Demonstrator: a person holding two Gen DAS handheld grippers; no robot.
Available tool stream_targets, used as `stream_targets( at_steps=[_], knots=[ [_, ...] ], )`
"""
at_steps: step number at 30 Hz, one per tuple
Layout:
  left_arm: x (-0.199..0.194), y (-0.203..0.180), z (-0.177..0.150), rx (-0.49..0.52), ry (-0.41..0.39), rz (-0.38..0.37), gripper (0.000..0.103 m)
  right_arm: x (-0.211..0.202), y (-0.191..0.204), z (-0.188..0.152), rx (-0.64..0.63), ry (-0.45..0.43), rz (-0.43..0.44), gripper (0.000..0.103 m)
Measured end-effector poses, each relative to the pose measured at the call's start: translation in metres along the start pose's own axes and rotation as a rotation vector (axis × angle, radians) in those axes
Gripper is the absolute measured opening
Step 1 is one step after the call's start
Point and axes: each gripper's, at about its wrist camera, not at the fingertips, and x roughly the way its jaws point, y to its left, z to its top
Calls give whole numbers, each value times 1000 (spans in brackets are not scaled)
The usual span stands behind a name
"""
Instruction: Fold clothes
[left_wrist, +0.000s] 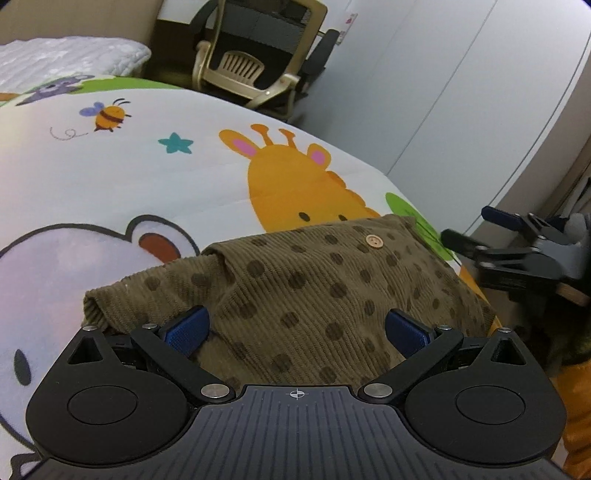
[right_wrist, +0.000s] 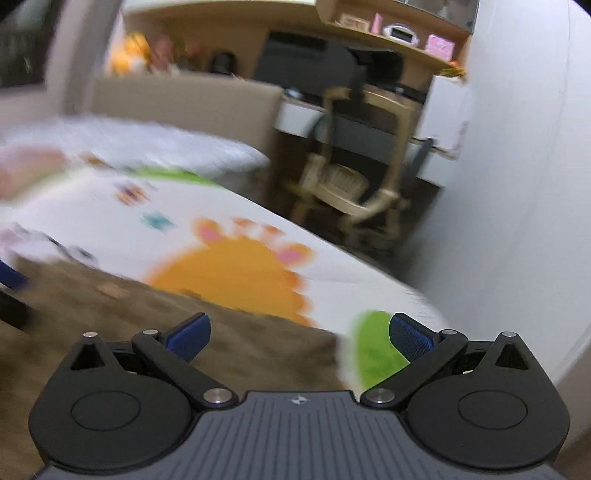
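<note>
Behind everything I see a bedroom with a desk and a cream chair (left_wrist: 243, 70), and the work lies on a bed covered by a cartoon blanket (left_wrist: 147, 177) with a giraffe and a bee. My left gripper (left_wrist: 295, 332) has its jaws spread wide with nothing between them, and the blue pads (left_wrist: 186, 330) hover just over the near edge of the brown dotted garment (left_wrist: 314, 280). My right gripper (right_wrist: 299, 338) also has its jaws wide apart and empty; its view is blurred by motion, so I can only say it is above the right corner of the same garment, near the green print. The garment is ribbed like corduroy, with a small wooden button (left_wrist: 373, 240), and it already lies in a folded bundle near the bed edge closest to me. I judge it is light and soft, not slippery because of the ribs, and a little thick where layers stack. I would take it at the two near corners, pinching all layers together, and avoid the button. The loose roll at the left side may open if I lift only the top layer.
</note>
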Motion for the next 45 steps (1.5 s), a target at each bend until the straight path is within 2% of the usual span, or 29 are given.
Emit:
stream_targets(
  at_steps=[3,5,9,14,18,24,26,31,32,34,37,39,41,43,45],
  knots=[
    [-6,3,-3,3,-6,-3,103,7,14,-13,21,72,98,103],
    [-12,5,-5,6,-9,-2,103,19,23,-31,-4,140,71,103],
    [-20,12,-11,5,-4,7,103,19,15,-46,86,150,82,103],
    [-27,15,-21,9,3,16,103,14,18,-46,65,146,54,103],
    [-26,20,-26,-3,19,61,103,15,19,-48,66,145,49,103],
    [-38,30,-30,-13,-4,82,103,16,19,-48,72,152,40,103],
    [-45,37,-31,-24,-21,126,103,14,23,-48,56,143,23,103],
    [-64,75,-28,-152,-91,322,103,8,33,-50,2,105,-17,103],
    [-67,80,-25,-166,-96,329,103,7,34,-50,-6,100,-21,103],
    [-67,84,-19,-145,-83,304,103,6,36,-50,-17,94,-27,103],
    [-53,74,-16,-2,-21,285,103,7,33,-50,1,100,-21,103],
    [-40,65,-16,106,5,327,103,7,33,-50,6,102,-19,103],
    [-28,59,-12,167,-12,395,103,8,33,-50,11,103,-18,103],
    [-28,68,-1,97,-81,421,103,8,32,-51,18,103,-16,103],
    [-40,85,9,-41,-153,415,103,8,31,-51,26,106,-10,103]
  ],
)
